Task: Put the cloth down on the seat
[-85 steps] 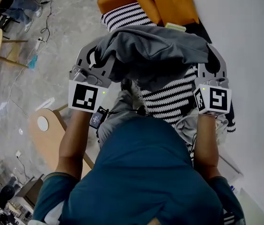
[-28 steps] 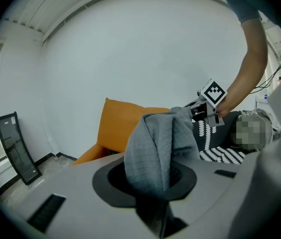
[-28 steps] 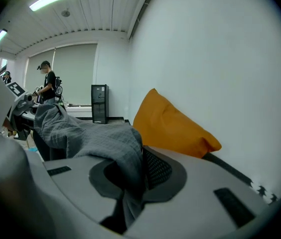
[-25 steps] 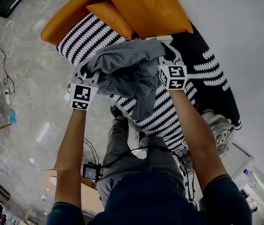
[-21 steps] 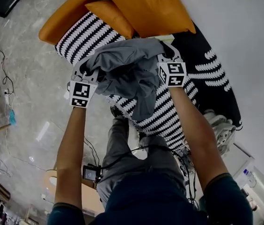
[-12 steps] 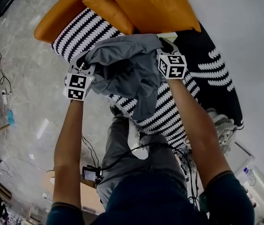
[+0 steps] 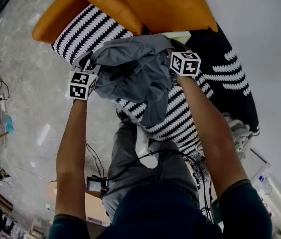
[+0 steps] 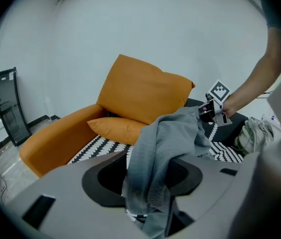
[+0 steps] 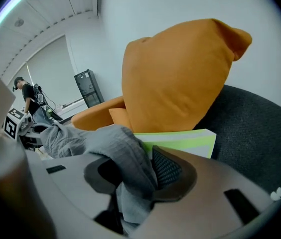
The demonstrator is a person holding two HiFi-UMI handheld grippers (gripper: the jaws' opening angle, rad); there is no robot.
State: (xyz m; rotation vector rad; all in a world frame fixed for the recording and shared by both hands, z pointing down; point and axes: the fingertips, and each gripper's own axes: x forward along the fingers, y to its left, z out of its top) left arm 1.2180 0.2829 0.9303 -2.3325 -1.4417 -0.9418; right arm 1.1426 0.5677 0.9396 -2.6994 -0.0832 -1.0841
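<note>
A crumpled grey cloth (image 7: 130, 73) hangs over the black-and-white striped seat (image 7: 93, 29) of an orange armchair, strung between my two grippers. My left gripper (image 7: 89, 63) is at its left end and my right gripper (image 7: 174, 48) at its right end. Both sets of jaws have just been opening. In the left gripper view the cloth (image 8: 165, 143) drapes loosely through the wide gap of the left gripper (image 8: 148, 178). In the right gripper view the cloth (image 9: 115, 148) lies over one jaw of the right gripper (image 9: 135, 176), and the other pad (image 9: 166, 167) is bare.
Orange back cushions (image 7: 165, 4) and a small orange cushion (image 7: 115, 9) stand behind the seat. A green-and-white book (image 9: 180, 141) lies by the cushions. A dark patterned throw (image 7: 225, 83) covers the right side, with a pale bundle (image 7: 237, 131) beyond it. Cables trail on the stone floor (image 7: 26, 108).
Both grippers have sunk toward the striped seat with the cloth and rolled a little. The cloth now sits lower over the seat.
</note>
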